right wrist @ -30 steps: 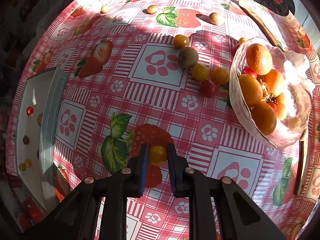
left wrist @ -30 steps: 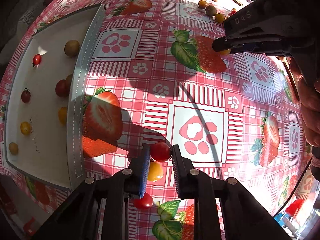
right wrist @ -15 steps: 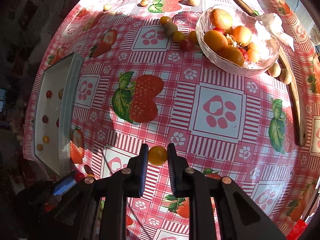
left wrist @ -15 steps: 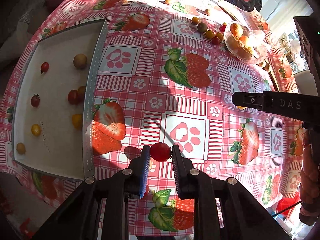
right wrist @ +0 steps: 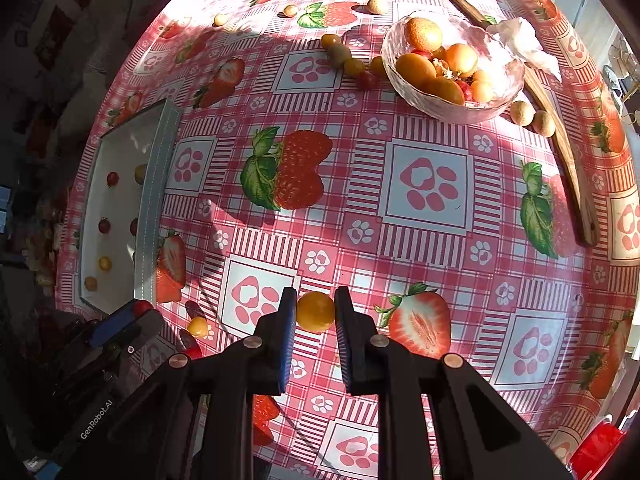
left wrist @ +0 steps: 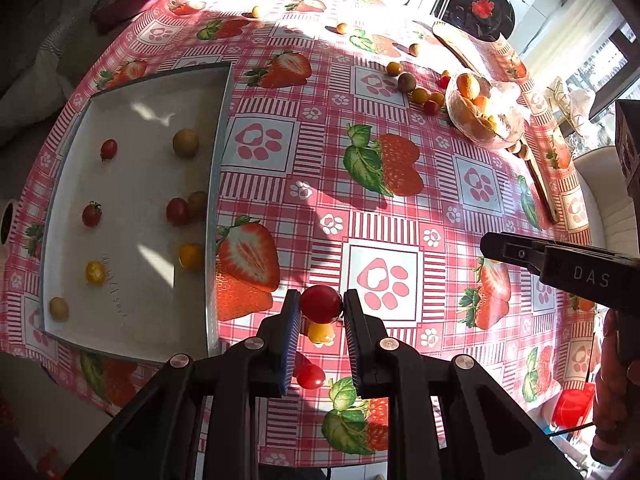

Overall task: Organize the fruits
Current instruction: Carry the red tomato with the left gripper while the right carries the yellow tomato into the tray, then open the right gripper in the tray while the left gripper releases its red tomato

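Observation:
My left gripper (left wrist: 321, 306) is shut on a red cherry tomato (left wrist: 321, 304), held above the table's near edge. Below it a yellow tomato (left wrist: 320, 332) and a red tomato (left wrist: 310, 376) lie on the cloth. My right gripper (right wrist: 316, 312) is shut on a yellow cherry tomato (right wrist: 315, 311) above the cloth. A white tray (left wrist: 132, 312) at the left holds several red, yellow and brownish small fruits. The left gripper also shows at the lower left of the right wrist view (right wrist: 138, 310).
A glass bowl (right wrist: 500, 96) of orange fruit stands far right. Several loose tomatoes (right wrist: 352, 66) lie beside it. A wooden spatula (right wrist: 568, 160) lies along the right side, with two pale round fruits (right wrist: 532, 118) next to it. The tablecloth is red check.
Both grippers have lifted and pulled back toward the near edge, each still holding its tomato. The right gripper has moved from over the table's middle to my right.

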Motion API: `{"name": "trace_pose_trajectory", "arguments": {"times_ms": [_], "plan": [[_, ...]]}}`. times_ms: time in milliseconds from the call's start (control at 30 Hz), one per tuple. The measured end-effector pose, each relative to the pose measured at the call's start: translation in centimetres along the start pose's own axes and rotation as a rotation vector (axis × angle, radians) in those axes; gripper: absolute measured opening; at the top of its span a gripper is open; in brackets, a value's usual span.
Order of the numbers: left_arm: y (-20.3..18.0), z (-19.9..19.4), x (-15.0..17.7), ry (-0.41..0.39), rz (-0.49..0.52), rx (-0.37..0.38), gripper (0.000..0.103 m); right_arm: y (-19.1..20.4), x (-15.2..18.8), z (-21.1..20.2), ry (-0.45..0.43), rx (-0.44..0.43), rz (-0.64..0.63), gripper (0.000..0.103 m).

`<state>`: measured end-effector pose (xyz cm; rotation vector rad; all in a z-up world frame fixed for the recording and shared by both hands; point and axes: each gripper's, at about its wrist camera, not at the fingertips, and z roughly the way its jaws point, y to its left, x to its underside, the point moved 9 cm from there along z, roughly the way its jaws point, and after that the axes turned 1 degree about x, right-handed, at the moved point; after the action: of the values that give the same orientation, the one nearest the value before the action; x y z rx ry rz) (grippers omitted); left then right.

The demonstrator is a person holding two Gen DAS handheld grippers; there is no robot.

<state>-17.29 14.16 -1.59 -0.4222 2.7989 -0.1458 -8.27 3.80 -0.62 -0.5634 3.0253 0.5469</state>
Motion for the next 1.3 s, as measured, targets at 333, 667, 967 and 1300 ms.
{"name": "trace_pose_trajectory", "arguments": {"times_ms": [333, 667, 967, 1300], "plan": [[6.5, -1.1, -2.0, -0.006, 0.043, 0.026, 0.023, 6.3, -1.0, 1.0, -0.013, 0.015, 0.040, 0.021], [15.6, -0.8, -4.9, -0.008, 0.033, -0.033, 0.023, 15.4, -4.5, 3.6, 0.001, -0.025, -0.003, 0.021], [21.0, 1.8, -8.3, 0.000, 0.016, -0.087, 0.023, 20.6, -6.8, 7.6, 0.056, -0.055, -0.018, 0.021], [22.7, 5.0, -8.0, 0.069, 0.056, -0.115, 0.023, 22.4, -7.5, 12.2, 0.125, -0.009, -0.016, 0.021]]}}
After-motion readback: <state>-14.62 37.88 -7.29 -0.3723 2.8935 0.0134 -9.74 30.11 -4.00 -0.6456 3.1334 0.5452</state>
